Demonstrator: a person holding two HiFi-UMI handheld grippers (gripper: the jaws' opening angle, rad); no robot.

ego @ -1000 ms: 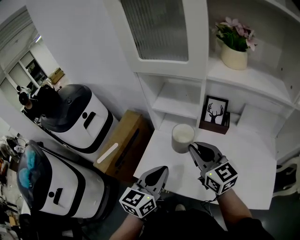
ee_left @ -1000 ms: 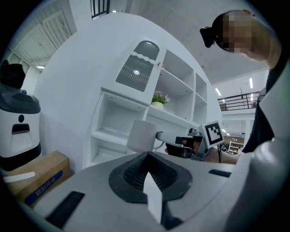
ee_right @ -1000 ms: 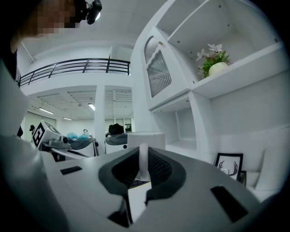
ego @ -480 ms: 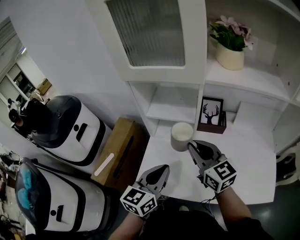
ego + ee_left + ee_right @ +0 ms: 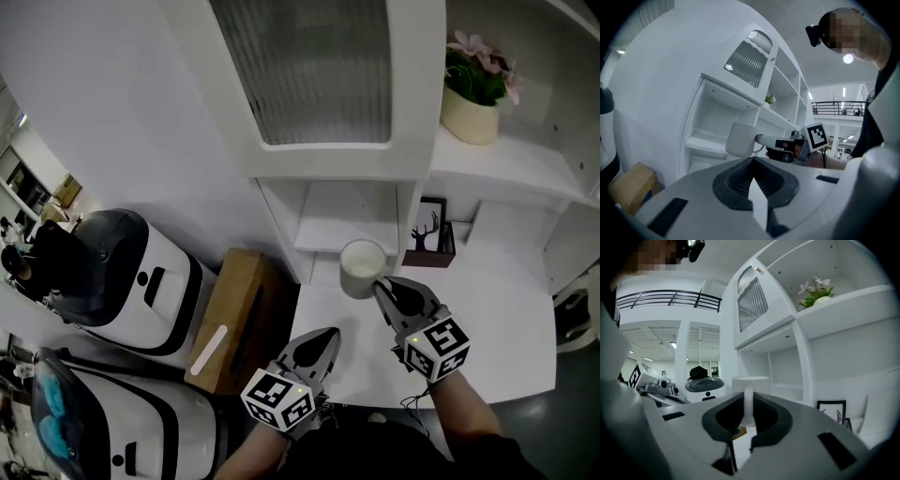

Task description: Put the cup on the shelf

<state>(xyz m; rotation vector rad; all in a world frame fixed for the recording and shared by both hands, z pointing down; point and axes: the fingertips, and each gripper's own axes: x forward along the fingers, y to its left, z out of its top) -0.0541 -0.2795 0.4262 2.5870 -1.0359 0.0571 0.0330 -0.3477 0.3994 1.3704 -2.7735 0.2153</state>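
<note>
Transport step: right claw (image 5: 382, 289) clamped on cup (image 5: 360, 267) handle before shelf (image 5: 330, 240); next, set it in level; left claw (image 5: 322, 340) closed, empty.

I can read no words, numbers or brand names anywhere. The only printed marks are black-and-white square patterns, not letters, on the white marker cube (image 5: 277, 401) of my left gripper (image 5: 326, 337) and the matching cube (image 5: 438, 349) of my right gripper (image 5: 384, 289). The pale strip (image 5: 217, 345) on the brown cardboard box (image 5: 246, 295) is too small to read.
</note>
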